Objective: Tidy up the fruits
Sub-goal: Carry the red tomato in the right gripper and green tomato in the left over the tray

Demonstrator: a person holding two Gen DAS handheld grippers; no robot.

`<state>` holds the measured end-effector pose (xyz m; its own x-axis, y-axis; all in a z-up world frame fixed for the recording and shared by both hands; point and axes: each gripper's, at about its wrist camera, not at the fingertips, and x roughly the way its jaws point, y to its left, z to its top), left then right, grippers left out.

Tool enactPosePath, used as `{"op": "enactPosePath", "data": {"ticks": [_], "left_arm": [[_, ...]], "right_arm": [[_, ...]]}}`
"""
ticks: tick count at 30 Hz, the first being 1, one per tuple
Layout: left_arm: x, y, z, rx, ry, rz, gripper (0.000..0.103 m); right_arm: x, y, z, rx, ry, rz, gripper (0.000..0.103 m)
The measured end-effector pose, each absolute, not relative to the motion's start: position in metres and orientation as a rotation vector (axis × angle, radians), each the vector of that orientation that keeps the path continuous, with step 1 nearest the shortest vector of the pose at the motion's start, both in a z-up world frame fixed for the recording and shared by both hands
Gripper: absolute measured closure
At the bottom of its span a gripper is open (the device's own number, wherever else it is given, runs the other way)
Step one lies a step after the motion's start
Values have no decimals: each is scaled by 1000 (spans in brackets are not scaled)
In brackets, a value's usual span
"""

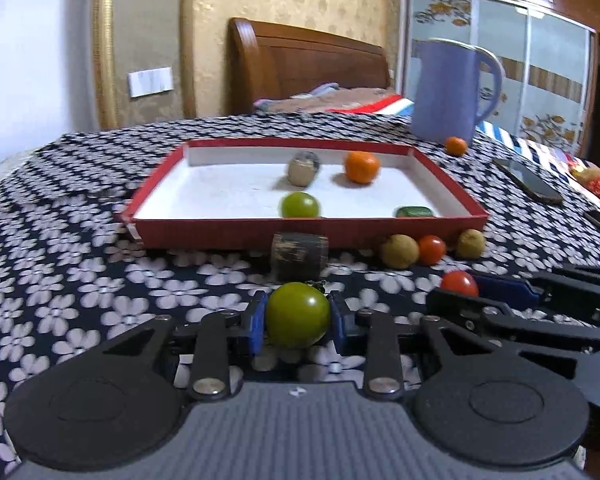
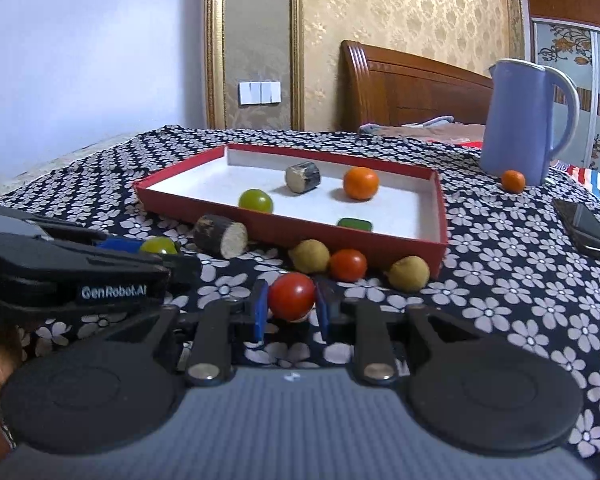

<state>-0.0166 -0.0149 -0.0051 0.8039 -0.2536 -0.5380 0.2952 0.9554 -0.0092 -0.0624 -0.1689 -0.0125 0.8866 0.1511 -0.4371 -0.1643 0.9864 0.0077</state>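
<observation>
Both my wrist cameras sit low over the floral-clothed counter (image 1: 80, 280), facing forward along each gripper toward the headboard wall. My left view looks squarely at the red tray (image 1: 308, 232), close by; my right view, set beside it, sees the same tray (image 2: 340, 236) and blue jug (image 2: 520, 120) at an angle.

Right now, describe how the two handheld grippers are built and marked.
Both match: a grey ribbed body, two round black discs, black linkage arms with silver rivets, and blue pads on the fingertips. The left gripper carries white "GenRobot.AI" lettering on its black side in the right wrist view. The right gripper shows a small white logo. No cables visible.
</observation>
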Motion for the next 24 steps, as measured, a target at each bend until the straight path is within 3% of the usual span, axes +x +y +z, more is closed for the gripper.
{"op": "enactPosePath", "data": {"ticks": [24], "left_arm": [[-6,-9,9,70,561,-267,71]], "right_arm": [[-51,-164,0,-35,434,160,79]]}}
